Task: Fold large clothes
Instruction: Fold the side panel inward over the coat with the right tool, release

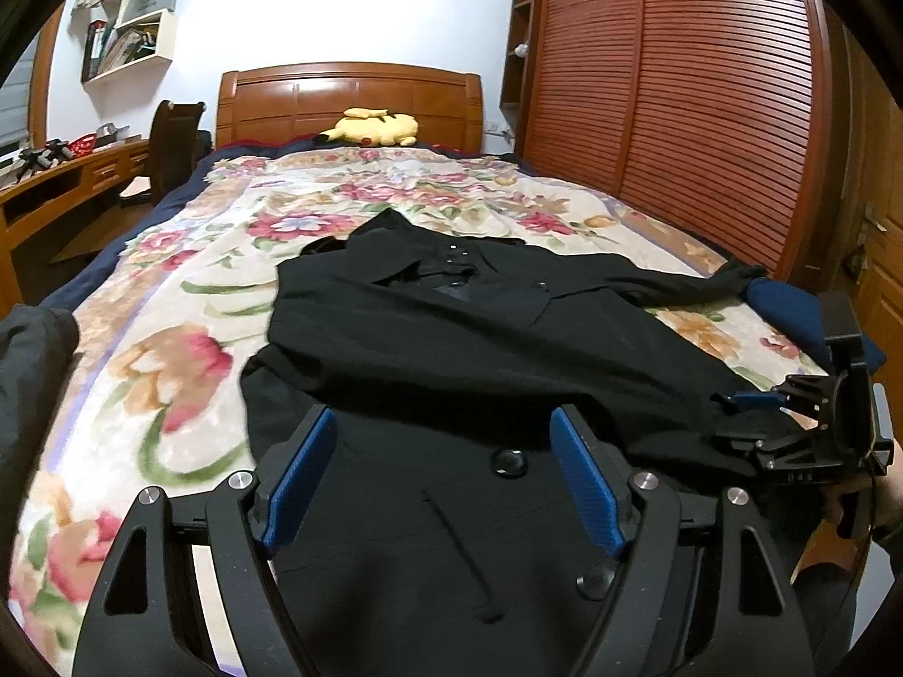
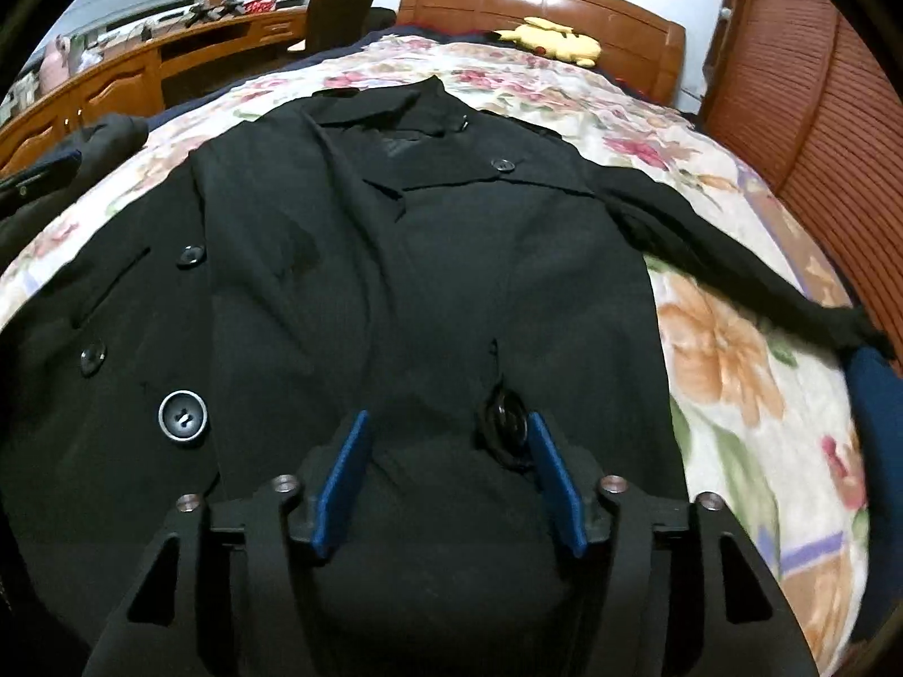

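The black coat (image 1: 451, 327) lies flat on the bed (image 1: 169, 372), on top of the flowery blanket. Its collar points away toward the headboard (image 1: 350, 96) at 12 o'clock, and its bottom end is close to both tongs. So the long way of the coat runs from 6 o'clock up to 12 o'clock.

One sleeve (image 2: 733, 259) sticks out to about 3 o'clock and almost reaches the edge of the bed. The other side looks already folded in over the front.

The left tongs (image 1: 446, 474) are spread wide above the low part of the coat, with a button between the fingers, and they pinch nothing. The right tongs (image 2: 448, 468) are spread too, and I do not see them pressing the cloth.

The right tongs are nearer to the loose sleeve. I think that sleeve should be folded in next, toward 9 o'clock.
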A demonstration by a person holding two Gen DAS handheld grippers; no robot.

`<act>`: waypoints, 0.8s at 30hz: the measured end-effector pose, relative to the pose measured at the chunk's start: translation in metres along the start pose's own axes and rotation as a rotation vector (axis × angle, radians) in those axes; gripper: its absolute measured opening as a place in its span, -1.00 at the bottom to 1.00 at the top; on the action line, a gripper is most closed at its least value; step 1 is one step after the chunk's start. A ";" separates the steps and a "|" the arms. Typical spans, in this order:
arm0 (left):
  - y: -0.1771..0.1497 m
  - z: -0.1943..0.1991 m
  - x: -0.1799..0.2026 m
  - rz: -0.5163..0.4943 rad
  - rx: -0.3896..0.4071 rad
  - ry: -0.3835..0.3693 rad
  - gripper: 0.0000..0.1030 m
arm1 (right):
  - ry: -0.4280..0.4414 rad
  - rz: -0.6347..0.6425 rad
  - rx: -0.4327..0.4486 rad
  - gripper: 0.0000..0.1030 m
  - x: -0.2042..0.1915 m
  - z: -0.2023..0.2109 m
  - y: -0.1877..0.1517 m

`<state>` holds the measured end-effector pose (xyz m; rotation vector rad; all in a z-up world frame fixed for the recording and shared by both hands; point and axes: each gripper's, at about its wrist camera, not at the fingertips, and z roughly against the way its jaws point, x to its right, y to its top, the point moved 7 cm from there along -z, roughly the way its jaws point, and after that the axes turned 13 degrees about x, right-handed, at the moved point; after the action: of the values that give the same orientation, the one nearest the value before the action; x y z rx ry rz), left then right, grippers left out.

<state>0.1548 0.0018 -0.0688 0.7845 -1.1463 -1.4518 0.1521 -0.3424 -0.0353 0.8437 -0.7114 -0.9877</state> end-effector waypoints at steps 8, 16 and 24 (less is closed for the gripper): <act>-0.003 -0.010 0.026 -0.003 -0.002 -0.042 0.53 | -0.051 -0.039 0.042 0.37 0.016 0.014 -0.013; -0.006 -0.028 0.043 -0.019 -0.024 -0.065 0.53 | -0.027 -0.143 -0.025 0.39 0.027 -0.008 -0.031; -0.006 -0.037 0.057 -0.039 -0.028 -0.090 0.53 | 0.081 -0.104 -0.002 -0.18 0.022 -0.009 -0.028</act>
<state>0.1751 -0.0623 -0.0795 0.7318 -1.1816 -1.5463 0.1564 -0.3686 -0.0610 0.9213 -0.6016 -1.0408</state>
